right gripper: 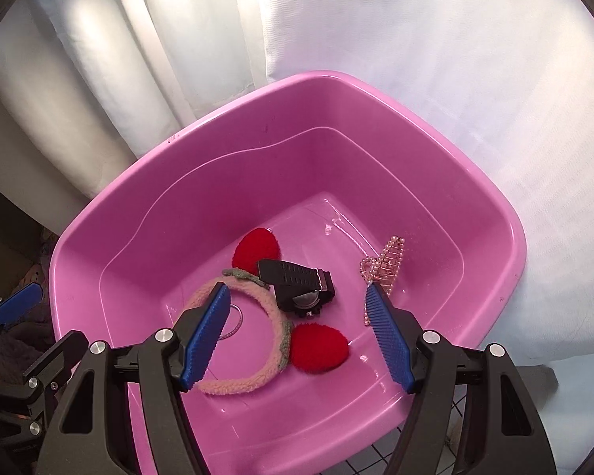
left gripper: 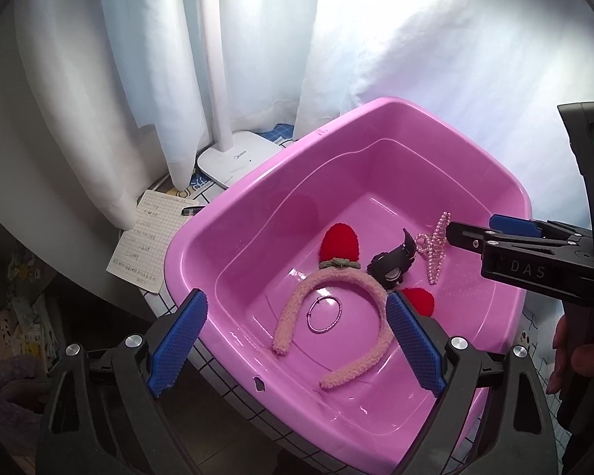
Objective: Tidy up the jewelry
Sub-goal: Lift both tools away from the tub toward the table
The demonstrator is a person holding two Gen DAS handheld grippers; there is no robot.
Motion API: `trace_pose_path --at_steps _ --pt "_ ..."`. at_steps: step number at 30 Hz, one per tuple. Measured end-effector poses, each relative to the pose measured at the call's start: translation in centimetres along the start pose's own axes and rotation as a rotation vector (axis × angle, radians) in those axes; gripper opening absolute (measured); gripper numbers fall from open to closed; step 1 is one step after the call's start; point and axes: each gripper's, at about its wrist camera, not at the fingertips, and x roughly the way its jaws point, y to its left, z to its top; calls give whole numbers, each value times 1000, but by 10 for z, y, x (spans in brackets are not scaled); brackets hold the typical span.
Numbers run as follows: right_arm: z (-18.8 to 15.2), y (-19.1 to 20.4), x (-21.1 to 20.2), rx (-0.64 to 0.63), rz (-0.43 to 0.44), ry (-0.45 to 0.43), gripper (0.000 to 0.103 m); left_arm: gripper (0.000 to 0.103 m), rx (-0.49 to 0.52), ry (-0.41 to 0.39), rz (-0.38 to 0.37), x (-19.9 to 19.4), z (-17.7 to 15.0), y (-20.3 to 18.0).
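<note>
Fuzzy headband, pearly hair clip in glossy pink basin

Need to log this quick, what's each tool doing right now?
Left tool: open, holding nothing, over the basin.
Right tool: open, holding nothing.

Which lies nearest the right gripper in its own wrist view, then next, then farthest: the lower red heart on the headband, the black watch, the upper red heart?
From the right gripper:
1. Lower red heart, between the fingers.
2. Black watch, just beyond, mid-basin.
3. Upper red heart, farthest back, slightly left.
</note>
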Motion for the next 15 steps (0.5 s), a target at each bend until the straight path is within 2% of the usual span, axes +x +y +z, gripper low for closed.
trace_pose_path --at_steps 3,8,15 --pt "-10 0 -15 21 7 -27 68 94 -3 -23 -1 -9 -2 2" --pt "-32 2 -45 58 15 -103 68 94 17 -61 -1 -24 -6 0" --pt "-80 -9 -95 132 8 -210 70 95 65 -121 -10 -51 -22 -16"
